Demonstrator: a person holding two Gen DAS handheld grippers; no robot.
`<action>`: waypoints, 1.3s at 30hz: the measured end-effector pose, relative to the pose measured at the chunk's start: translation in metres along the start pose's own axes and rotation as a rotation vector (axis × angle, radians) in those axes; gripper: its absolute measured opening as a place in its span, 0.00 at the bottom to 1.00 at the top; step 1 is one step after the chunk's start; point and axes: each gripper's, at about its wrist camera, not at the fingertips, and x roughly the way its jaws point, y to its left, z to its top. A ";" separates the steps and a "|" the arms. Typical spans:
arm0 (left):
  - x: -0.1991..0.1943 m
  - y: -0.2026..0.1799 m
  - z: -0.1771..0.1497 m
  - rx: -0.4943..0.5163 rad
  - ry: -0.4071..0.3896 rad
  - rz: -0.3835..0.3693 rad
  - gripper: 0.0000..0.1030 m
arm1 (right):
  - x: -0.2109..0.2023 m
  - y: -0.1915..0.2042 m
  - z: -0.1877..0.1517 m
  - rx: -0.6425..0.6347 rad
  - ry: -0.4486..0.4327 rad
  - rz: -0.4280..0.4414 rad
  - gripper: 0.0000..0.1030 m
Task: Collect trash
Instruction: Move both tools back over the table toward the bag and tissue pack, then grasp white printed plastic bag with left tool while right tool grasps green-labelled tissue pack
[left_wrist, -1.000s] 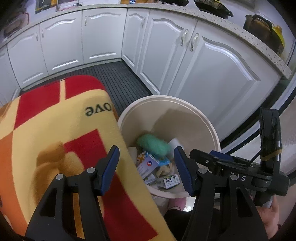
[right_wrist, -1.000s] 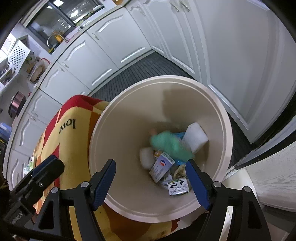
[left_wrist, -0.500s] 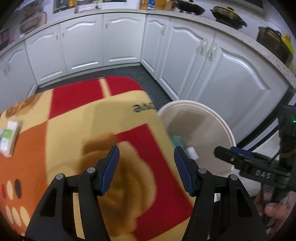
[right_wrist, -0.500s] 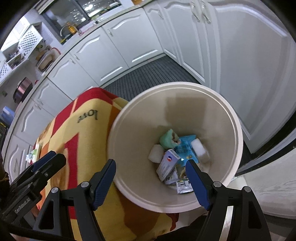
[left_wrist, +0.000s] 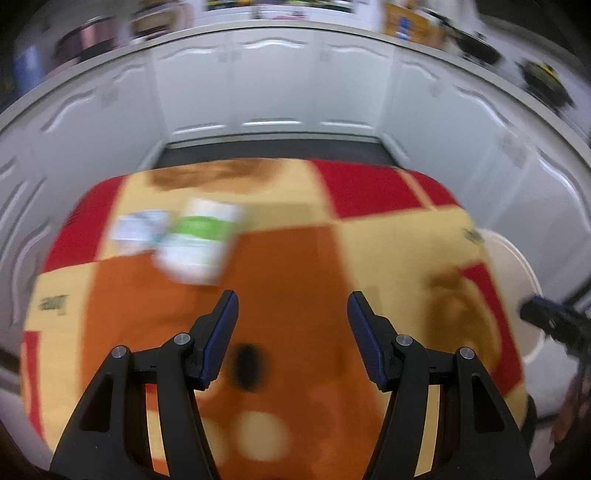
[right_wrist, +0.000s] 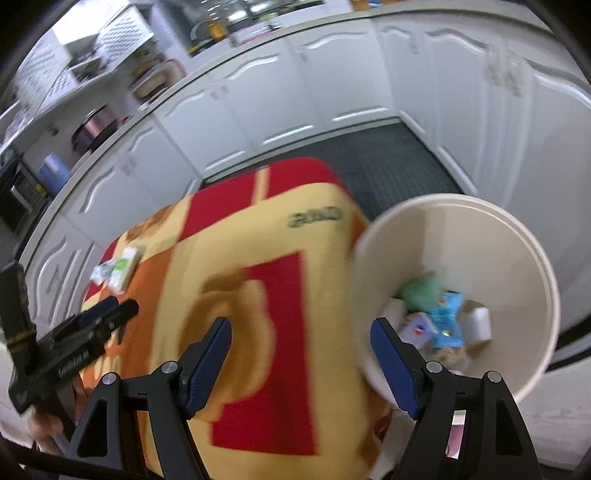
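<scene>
Landmark: the blanket-covered table (left_wrist: 288, 280), a soft fleecy cloth in red, orange and cream blocks with rounded corners and a printed word near two of its edges.
Left claw: the left gripper (left_wrist: 292, 334) hangs over the near orange part of the table, jaws parted about halfway, blue ribbed pads facing each other, nothing between them and nothing touched.
Right claw: the right gripper (right_wrist: 301, 363) hangs over the table's right edge, jaws set fairly wide and empty; its right pad overlaps the bin's near rim in the picture, though contact cannot be told.
Open room on the table: the whole near and middle stretch of cloth under both claws lies bare.
Trash on the table: a white-and-green pack (left_wrist: 197, 242), flat and boxy but blurred, lies toward the far left of the table, with a smaller pale crumpled wrapper (left_wrist: 138, 229) touching it on its left.
Bin: a round cream plastic trash bin (right_wrist: 517, 258), smooth-walled, stands tight against the table's right edge.
Bin contents: a green soft lump (right_wrist: 423, 291), a blue packet (right_wrist: 448, 317), a white block (right_wrist: 478, 323) and a small carton (right_wrist: 417, 326) lie heaped at the bottom.
Beyond the far edge: a dark ribbed floor mat (right_wrist: 391, 162), then white panelled cabinets (left_wrist: 273, 85) under a countertop.
</scene>
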 end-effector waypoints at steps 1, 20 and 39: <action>-0.001 0.016 0.004 -0.030 -0.003 0.019 0.58 | 0.004 0.009 0.001 -0.014 0.005 0.009 0.73; 0.058 0.139 0.041 -0.292 0.089 0.023 0.22 | 0.093 0.152 0.021 -0.220 0.125 0.159 0.73; -0.003 0.180 -0.011 -0.255 0.006 0.072 0.17 | 0.199 0.281 0.049 -0.365 0.222 0.062 0.73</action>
